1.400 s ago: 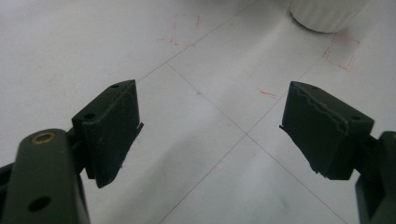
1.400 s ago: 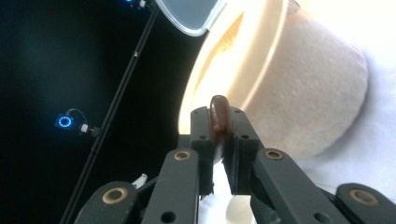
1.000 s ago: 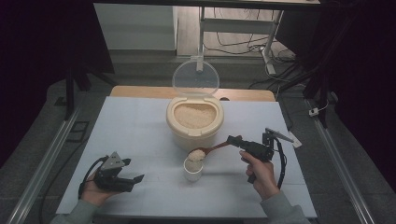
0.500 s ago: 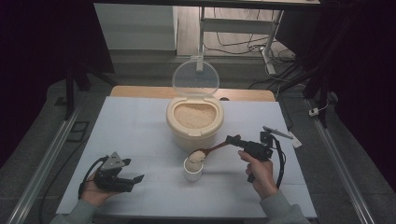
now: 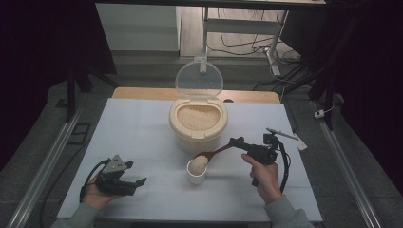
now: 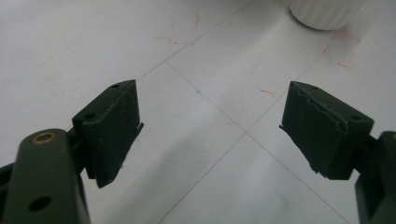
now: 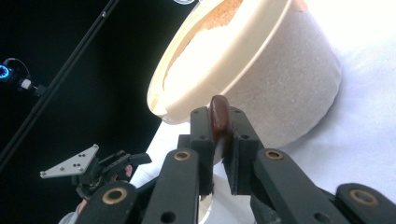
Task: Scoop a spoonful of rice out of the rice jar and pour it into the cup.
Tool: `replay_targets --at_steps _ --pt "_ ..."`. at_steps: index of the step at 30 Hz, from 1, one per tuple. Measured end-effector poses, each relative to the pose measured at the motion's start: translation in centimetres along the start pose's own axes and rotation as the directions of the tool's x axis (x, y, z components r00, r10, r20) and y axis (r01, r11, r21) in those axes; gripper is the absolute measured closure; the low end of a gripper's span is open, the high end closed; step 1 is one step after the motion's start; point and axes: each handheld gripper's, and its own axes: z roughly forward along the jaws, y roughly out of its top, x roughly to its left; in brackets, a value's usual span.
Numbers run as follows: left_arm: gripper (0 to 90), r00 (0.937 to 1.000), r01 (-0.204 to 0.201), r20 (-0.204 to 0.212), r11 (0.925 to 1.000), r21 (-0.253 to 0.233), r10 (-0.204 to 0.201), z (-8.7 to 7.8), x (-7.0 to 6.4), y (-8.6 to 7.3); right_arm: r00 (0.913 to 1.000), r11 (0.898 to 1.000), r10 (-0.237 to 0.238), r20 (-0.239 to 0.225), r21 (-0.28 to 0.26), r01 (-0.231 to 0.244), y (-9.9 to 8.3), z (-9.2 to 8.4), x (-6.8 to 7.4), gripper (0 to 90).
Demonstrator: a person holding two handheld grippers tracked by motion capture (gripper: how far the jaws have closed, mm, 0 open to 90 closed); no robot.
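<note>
A cream rice container [image 5: 198, 124] with its clear lid [image 5: 199, 78] raised stands at the table's middle, full of rice. In front of it sits a small white cup [image 5: 196, 173]. My right gripper [image 5: 237, 142] is shut on the handle of a brown wooden spoon [image 5: 214, 154], whose bowl, heaped with rice, hangs tilted over the cup. In the right gripper view the spoon handle [image 7: 218, 116] is clamped between the jaws, with the container [image 7: 261, 70] behind. My left gripper [image 5: 138, 183] rests at the front left, open and holding nothing; its jaws stand wide apart over bare table [image 6: 205, 116].
The white table cover [image 5: 133, 128] carries faint red marks and grid lines. A small tool [image 5: 285, 135] lies at the right near the edge. The cup's base [image 6: 324, 11] shows at the top of the left gripper view. Cables and a stand lie beyond the table.
The spoon has shifted only slightly over the cup, and its bowl seems to have tipped a little more. The left gripper has not moved.
</note>
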Motion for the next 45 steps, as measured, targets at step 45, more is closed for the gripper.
replay_targets --at_steps 45 --pt "19.5 1.0000 -0.002 -0.003 1.0000 0.002 0.002 0.0 0.0 0.0 0.9163 0.918 -0.396 -0.059 -0.024 0.395 1.7 -5.3 3.2 83.5"
